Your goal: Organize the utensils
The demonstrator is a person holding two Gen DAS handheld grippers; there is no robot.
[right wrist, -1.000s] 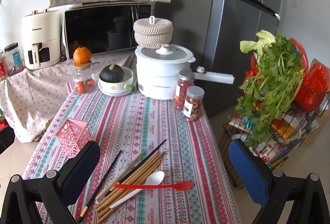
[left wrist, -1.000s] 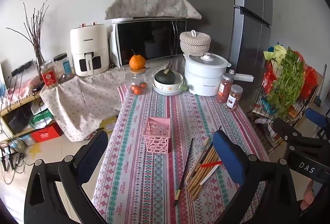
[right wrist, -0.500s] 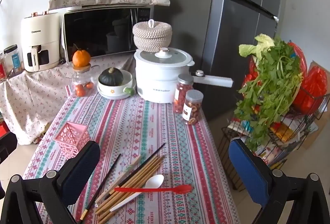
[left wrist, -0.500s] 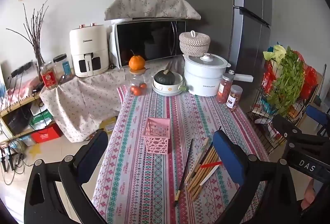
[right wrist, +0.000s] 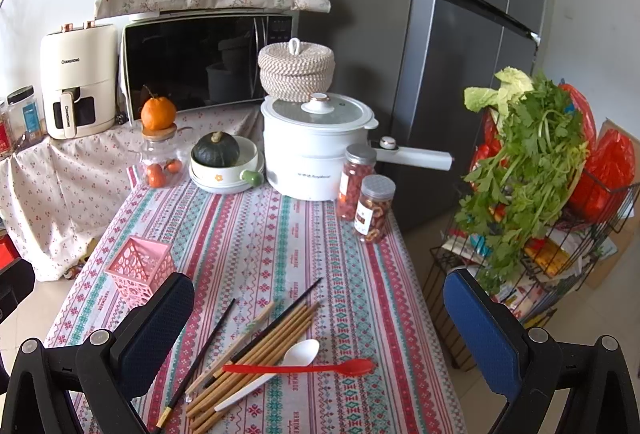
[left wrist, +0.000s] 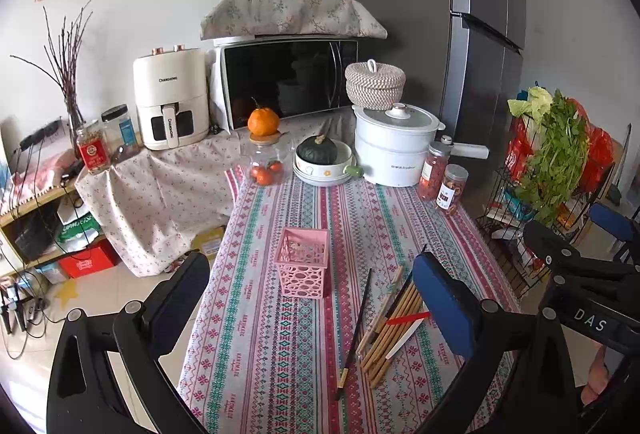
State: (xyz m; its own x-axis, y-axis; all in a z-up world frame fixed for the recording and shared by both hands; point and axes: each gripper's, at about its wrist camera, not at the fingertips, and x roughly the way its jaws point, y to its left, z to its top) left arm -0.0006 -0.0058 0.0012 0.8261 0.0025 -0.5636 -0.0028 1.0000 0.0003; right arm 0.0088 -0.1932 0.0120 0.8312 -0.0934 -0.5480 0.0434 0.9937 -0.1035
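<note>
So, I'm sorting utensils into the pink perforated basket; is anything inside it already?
The pink perforated basket looks empty from above in the left wrist view; only its lattice floor shows. Its near inner wall is hidden.

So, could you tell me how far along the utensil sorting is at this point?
Nothing looks done yet: the pink basket holds no utensils. Nothing is in hand either; the left hand-held gripper and right hand-held gripper are both open. Left to move: the wooden chopsticks, black chopsticks, red spoon and white spoon, all lying on the tablecloth.
</note>
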